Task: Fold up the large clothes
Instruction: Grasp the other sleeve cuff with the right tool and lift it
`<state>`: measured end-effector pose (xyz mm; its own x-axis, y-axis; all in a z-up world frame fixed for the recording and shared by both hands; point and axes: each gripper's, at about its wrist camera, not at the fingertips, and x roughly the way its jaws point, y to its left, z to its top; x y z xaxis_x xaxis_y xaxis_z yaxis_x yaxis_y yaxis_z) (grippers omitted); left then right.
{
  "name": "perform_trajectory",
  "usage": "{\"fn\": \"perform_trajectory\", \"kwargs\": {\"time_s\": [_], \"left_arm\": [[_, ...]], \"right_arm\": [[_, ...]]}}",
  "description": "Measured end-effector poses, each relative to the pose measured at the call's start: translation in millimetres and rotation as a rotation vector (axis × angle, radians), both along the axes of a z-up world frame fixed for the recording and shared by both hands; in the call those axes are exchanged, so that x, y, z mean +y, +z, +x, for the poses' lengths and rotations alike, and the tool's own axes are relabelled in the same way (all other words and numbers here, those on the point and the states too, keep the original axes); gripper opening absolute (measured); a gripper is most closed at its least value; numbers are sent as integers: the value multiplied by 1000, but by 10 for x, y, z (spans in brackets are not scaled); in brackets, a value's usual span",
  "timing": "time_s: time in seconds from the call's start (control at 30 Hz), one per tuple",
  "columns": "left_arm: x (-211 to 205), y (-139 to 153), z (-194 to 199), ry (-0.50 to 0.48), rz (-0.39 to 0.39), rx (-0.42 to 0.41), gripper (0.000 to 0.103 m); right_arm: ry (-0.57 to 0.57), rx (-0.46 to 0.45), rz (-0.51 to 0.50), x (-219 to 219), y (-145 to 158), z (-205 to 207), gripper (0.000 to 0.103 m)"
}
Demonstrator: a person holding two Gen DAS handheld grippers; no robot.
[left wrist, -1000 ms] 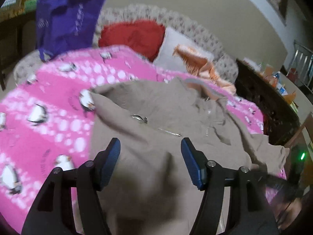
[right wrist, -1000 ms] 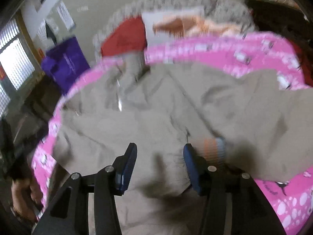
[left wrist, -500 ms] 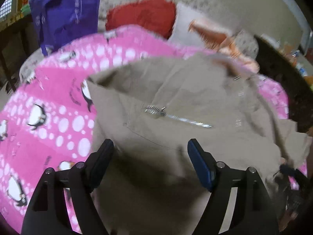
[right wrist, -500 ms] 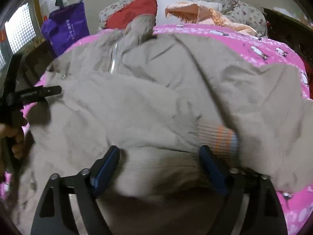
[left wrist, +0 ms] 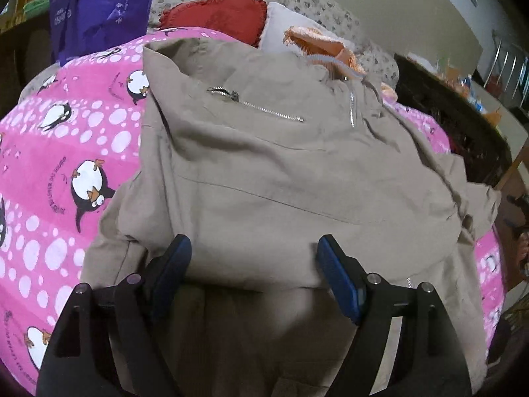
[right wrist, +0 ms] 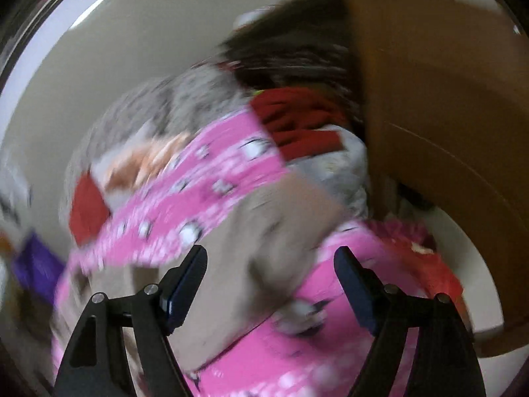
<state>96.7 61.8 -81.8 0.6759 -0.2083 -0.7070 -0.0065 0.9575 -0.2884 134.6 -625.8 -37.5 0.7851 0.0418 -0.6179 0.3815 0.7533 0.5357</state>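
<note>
A large beige jacket (left wrist: pixel 281 172) lies spread on a pink penguin blanket (left wrist: pixel 66 132), with a silver pocket zipper (left wrist: pixel 264 109) facing up and the collar at the far end. My left gripper (left wrist: pixel 254 248) hovers open over the jacket's near folded edge; the cloth lies between the fingers but the pads do not press it. The right wrist view is blurred by motion. There my right gripper (right wrist: pixel 270 254) has its jaws opening over a corner of the jacket (right wrist: pixel 281 211) and the blanket (right wrist: pixel 205 178), gripping nothing.
A purple bag (left wrist: pixel 99 3), a red cushion (left wrist: pixel 218 16) and a white pillow with orange cloth (left wrist: pixel 297 36) sit at the bed's head. Dark wooden furniture (left wrist: pixel 456 122) runs along the right side. A brown wooden panel (right wrist: pixel 429 99) and red cloth (right wrist: pixel 297 119) show beyond the bed.
My left gripper came lower and nearer to the jacket and its jaws widened. My right gripper let go of the jacket, widened, rolled and swung fast sideways towards the bed's edge.
</note>
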Motion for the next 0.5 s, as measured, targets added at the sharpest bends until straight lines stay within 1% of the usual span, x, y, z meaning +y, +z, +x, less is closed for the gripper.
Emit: {"fn": "perform_trajectory", "kwargs": {"time_s": [0.03,0.07,0.17,0.23,0.3,0.4,0.43,0.5], "left_arm": [[6,-5,-1,-1,-7,2,79],[9,-11,-3,-2,-11,3,79],[-27,-16,-2,-10,1,8,82],[-44,-24,3,-12,15,11,83],[-51,-32,-3,-12,20,12,84],[-43,-40,-10,-13,16,14,84],[-45,-41,-12,-12,17,14,84],[-54,-42,-12,-12,22,15,84]], "right_arm": [[2,-43,77,-139,-90,-11,83],[12,-54,113,-190,-157,20,87],[32,-24,200,-294,-413,209,88],[30,-25,251,-365,-553,212,88],[17,-49,219,-298,-585,232,88],[31,-46,181,-297,-571,327,87],[36,-41,165,-300,-544,352,79],[77,-24,171,-282,-532,415,39]]}}
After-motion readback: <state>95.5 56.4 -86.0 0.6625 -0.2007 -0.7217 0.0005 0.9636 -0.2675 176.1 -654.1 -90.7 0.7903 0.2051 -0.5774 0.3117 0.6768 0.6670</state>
